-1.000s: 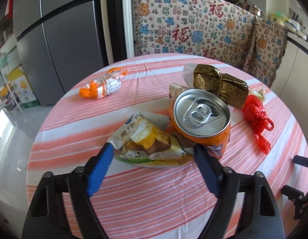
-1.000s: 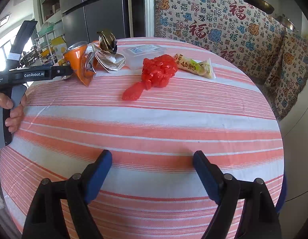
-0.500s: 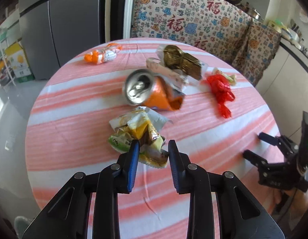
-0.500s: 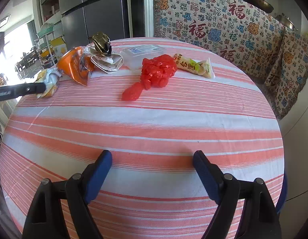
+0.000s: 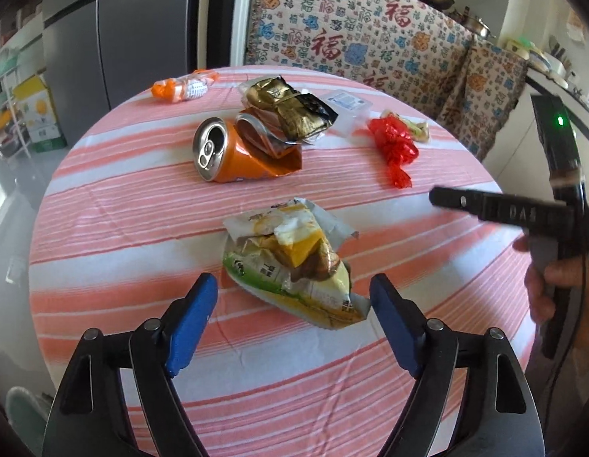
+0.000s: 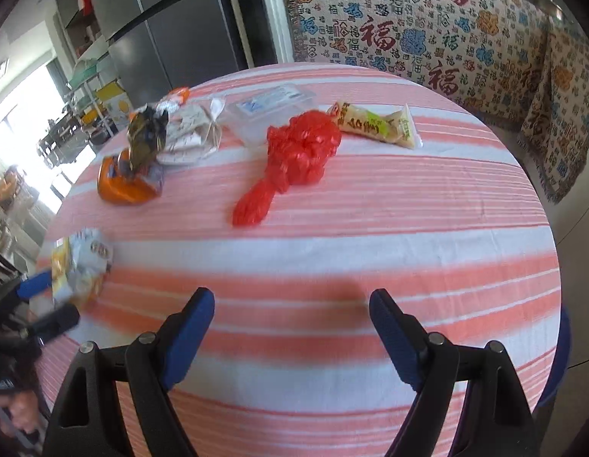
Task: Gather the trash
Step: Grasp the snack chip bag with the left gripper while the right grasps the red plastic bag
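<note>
A crumpled yellow-green snack wrapper (image 5: 294,262) lies on the round striped table (image 5: 123,228). Its near end sits between the fingertips of my left gripper (image 5: 292,285). The jaws are opening wide and the pads do not touch it. Beyond it a crushed orange can (image 5: 233,156) lies on its side beside a gold wrapper (image 5: 290,106). To the right is a red plastic bag (image 5: 393,141). My right gripper (image 6: 290,299) stands open over bare cloth, with the red bag (image 6: 298,152) well ahead of it. The snack wrapper (image 6: 81,262) shows at that view's left edge.
An orange-white wrapper (image 5: 184,87) lies at the far rim, with a clear plastic tray (image 6: 267,103) and a yellow snack packet (image 6: 374,125) at the back. A hand (image 5: 553,278) holds the other gripper at the right. A grey fridge (image 5: 134,30) and a patterned cloth (image 5: 370,38) stand behind the table.
The left jaws were around the can, then nearly shut at the snack wrapper, and now stand wide open. The can lies tipped over farther back. The right gripper's view has swung and rolled slightly.
</note>
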